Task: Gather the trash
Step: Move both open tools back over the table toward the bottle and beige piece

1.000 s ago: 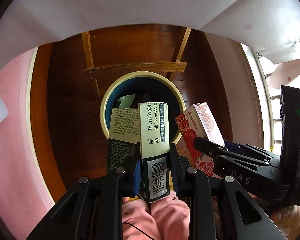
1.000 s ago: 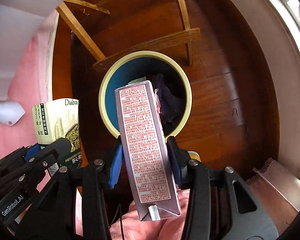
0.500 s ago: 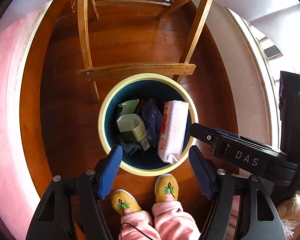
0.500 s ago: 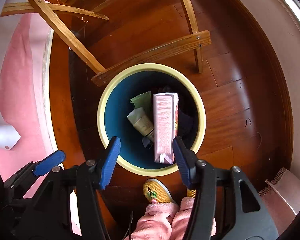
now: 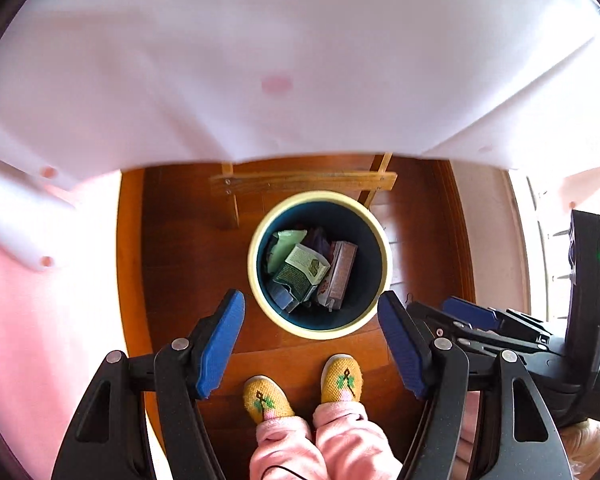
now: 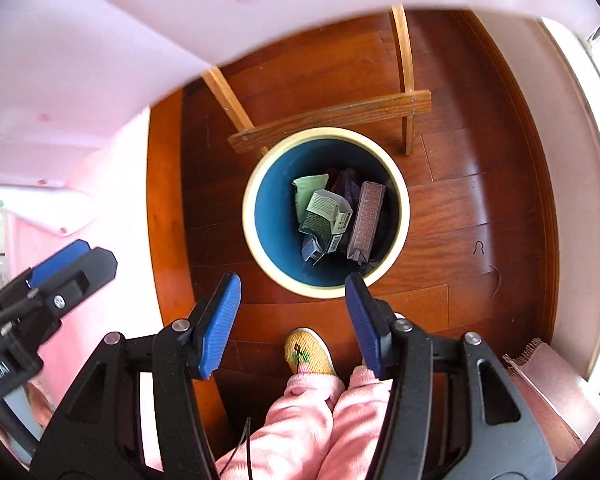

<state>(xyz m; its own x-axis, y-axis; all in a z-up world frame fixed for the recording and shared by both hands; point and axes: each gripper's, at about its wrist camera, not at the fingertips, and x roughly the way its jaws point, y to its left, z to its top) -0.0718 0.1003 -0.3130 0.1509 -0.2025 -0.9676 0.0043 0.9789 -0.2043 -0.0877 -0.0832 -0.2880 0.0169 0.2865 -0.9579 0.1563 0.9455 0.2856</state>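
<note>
Both the left gripper (image 5: 311, 310) and right gripper (image 6: 293, 292) hang with fingers spread and empty above the bin (image 6: 256, 168), where the green box (image 6: 323, 216) and pink carton (image 6: 366, 216) lie. Best lift clear, fingers kept apart, toward further trash.

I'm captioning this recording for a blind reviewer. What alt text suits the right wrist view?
Seen from above, the open, empty right tool hangs over a round bin on a wooden floor, holding a green-and-white carton, a pinkish carton and wrappers. Yellow slippers and pink trouser legs show below; the left tool is at the left edge.
</note>
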